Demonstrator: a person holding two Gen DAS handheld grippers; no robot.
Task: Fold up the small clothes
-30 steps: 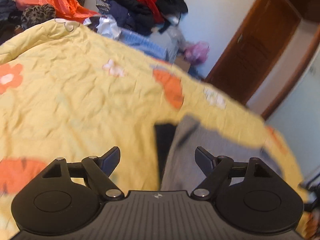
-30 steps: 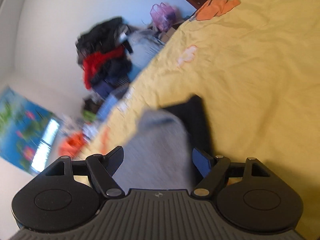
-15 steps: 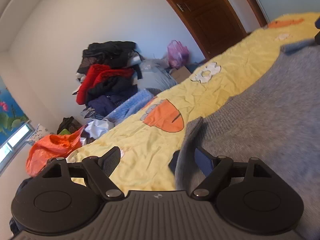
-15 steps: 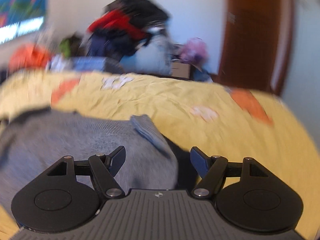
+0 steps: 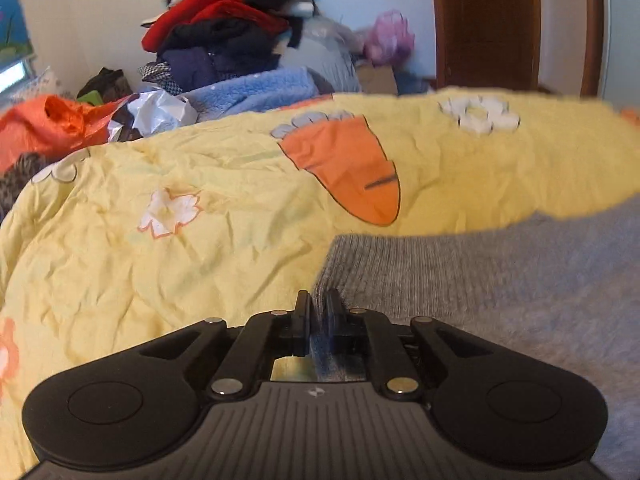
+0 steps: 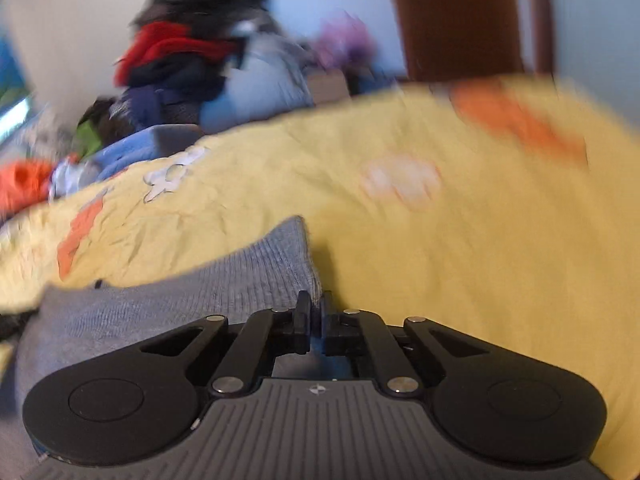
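I have the left gripper (image 5: 318, 307) pinched on the near left corner of the grey sweater (image 5: 500, 276); its jaws have just been closing and the knit edge sits squeezed between them. The right gripper (image 6: 314, 307) has just closed too, nipping the ribbed corner of the same sweater (image 6: 168, 312) on the other side. The sweater lies spread on the yellow quilt (image 5: 160, 248) (the one with the orange carrot (image 5: 352, 172) and white flowers), stretching between my two grips. Beyond the quilt's far edge I see a pile of clothes (image 5: 224, 36) against the wall and a brown door (image 5: 488, 24); the right view is blurred.
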